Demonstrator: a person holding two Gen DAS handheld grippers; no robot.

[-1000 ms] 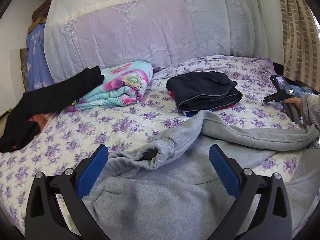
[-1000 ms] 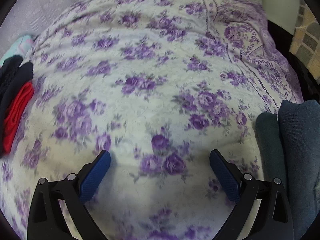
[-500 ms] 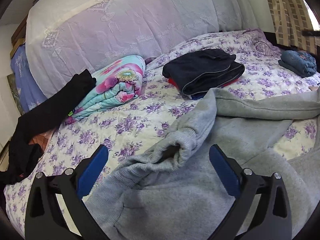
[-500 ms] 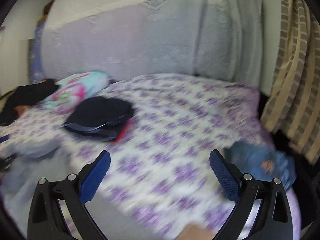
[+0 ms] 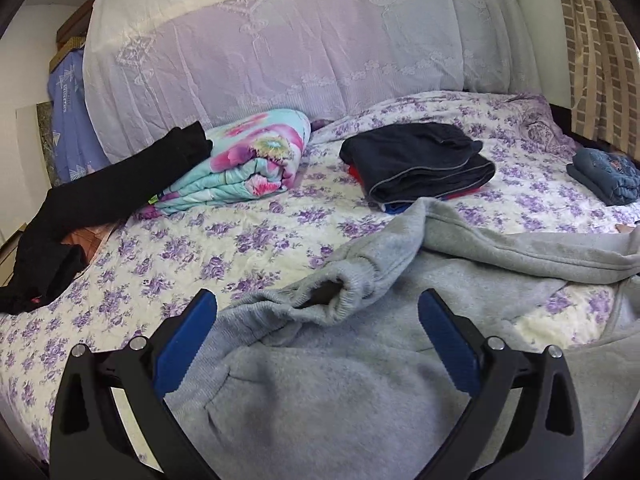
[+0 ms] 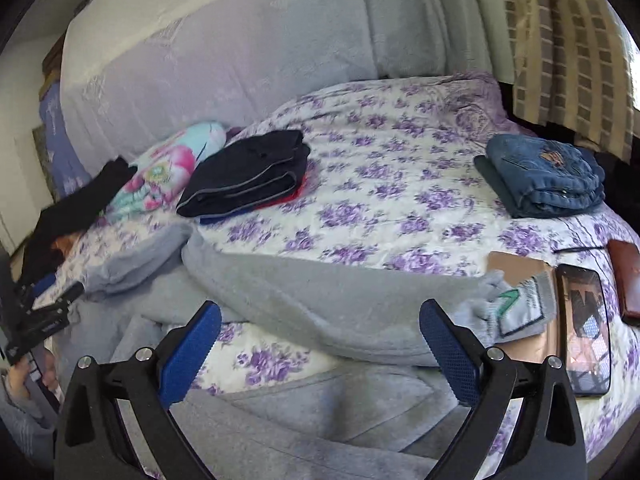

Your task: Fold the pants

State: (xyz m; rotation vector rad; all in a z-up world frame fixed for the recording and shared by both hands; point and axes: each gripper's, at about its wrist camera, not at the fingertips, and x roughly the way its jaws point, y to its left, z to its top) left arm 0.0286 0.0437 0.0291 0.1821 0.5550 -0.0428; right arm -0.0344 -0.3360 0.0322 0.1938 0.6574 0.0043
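So, the grey sweatpants (image 5: 360, 392) lie unfolded across the near part of the bed, one leg thrown sideways toward the right w/ its ribbed cuff (image 5: 340, 292) bunched and gaping in front of the left gripper (image 5: 316, 332). In the right wrist view that leg (image 6: 320, 300) runs across the frame to a waistband end w/ a green-and-white label (image 6: 516, 308), which sits on a piece of cardboard (image 6: 516, 266) next to a phone (image 6: 584, 320).

Both grippers empty, fingers spread wide: left hovers over the cuff, right gripper (image 6: 320, 344) above the leg's middle. Neither touches cloth as far as I can tell.

Step in hand, imo: get a hold and lay the pants flat before any fold. To do it well:
- left should pinch the cuff through both layers, not just the top lip, else the leg twists.
- right should take the waistband end, not the mid-leg, so tension runs along the full length.
- pull apart gently, lay one leg on the other, seams lined up.
- lift the label end clear of phone and brown wallet (image 6: 628, 280) first; dragging could sweep them off.

Fleece looks thick and limp, so it will sag btw grips.

Farther out on the floral bedsheet (image 5: 248, 240): folded dark pants stack (image 5: 416, 168), folded jeans (image 6: 544, 176), rolled floral quilt (image 5: 248, 168), black garment (image 5: 100, 192). Keep the work on the near side, away from those.
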